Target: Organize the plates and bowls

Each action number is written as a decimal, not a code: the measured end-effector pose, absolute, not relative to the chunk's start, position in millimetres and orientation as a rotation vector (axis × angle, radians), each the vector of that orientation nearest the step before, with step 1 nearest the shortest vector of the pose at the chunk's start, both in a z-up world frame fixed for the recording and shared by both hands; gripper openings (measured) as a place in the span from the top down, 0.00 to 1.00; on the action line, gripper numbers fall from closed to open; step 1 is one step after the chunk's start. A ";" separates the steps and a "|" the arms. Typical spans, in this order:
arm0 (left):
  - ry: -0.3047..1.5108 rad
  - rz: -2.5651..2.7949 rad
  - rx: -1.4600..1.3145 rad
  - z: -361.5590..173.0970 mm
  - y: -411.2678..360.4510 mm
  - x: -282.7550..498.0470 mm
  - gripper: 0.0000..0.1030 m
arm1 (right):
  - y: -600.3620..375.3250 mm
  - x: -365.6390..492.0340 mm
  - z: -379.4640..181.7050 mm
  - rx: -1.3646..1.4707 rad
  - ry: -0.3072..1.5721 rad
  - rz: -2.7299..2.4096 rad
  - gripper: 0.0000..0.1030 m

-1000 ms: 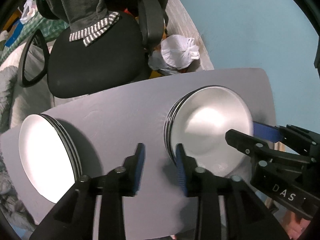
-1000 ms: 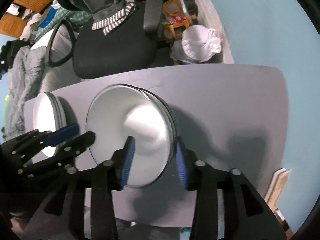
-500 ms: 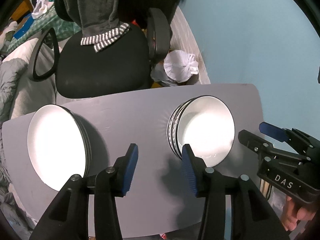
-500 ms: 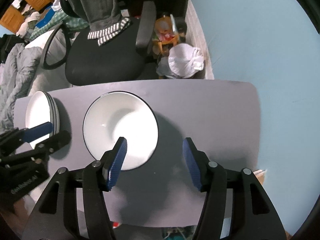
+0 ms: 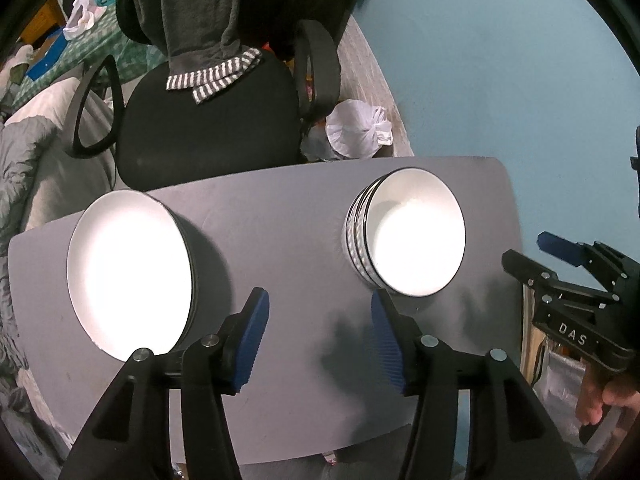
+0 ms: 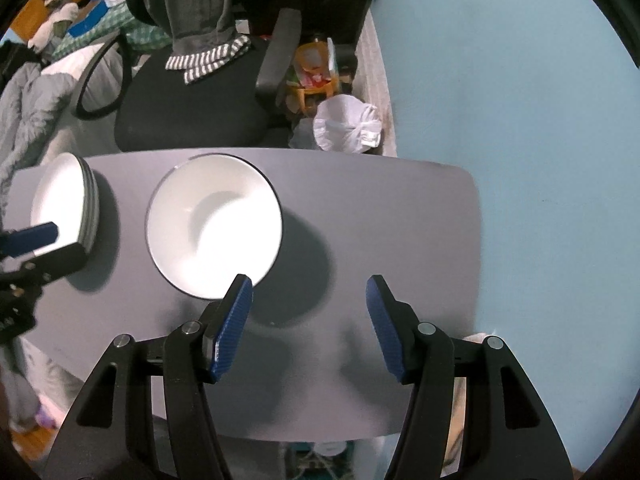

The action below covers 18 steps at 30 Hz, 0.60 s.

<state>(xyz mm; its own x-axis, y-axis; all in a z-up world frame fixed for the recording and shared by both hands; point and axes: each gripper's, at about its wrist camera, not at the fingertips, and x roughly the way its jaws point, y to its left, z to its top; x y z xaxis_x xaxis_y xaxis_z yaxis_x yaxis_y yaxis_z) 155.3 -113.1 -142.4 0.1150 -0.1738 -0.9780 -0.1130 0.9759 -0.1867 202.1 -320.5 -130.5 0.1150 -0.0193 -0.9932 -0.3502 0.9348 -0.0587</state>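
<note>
Grey counter: I count one stack of plates, one stack of bowls; left gripper and right gripper fingers just spreading, released, empty.

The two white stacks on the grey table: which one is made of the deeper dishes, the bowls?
The bowl stack, nearer the blue wall. Its ribbed sides rise steeply, while the plate stack on the bed side is wider and shallower.

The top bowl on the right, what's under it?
More bowls, nested: under the top bowl at least two striped rims show in the bowl stack. Their insides are covered.
</note>
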 end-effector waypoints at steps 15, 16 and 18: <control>1.471 -0.061 -0.262 -150.9 -98.2 142.1 0.45 | -351.7 188.8 -141.5 -0.464 1.278 0.169 0.29; 1.470 -0.067 -0.266 -151.2 -97.8 142.6 0.45 | -354.5 188.9 -139.9 -0.410 1.301 0.192 0.29; 1.462 -0.079 -0.272 -151.0 -97.1 143.6 0.37 | -360.7 194.0 -137.8 -0.283 1.355 0.232 0.29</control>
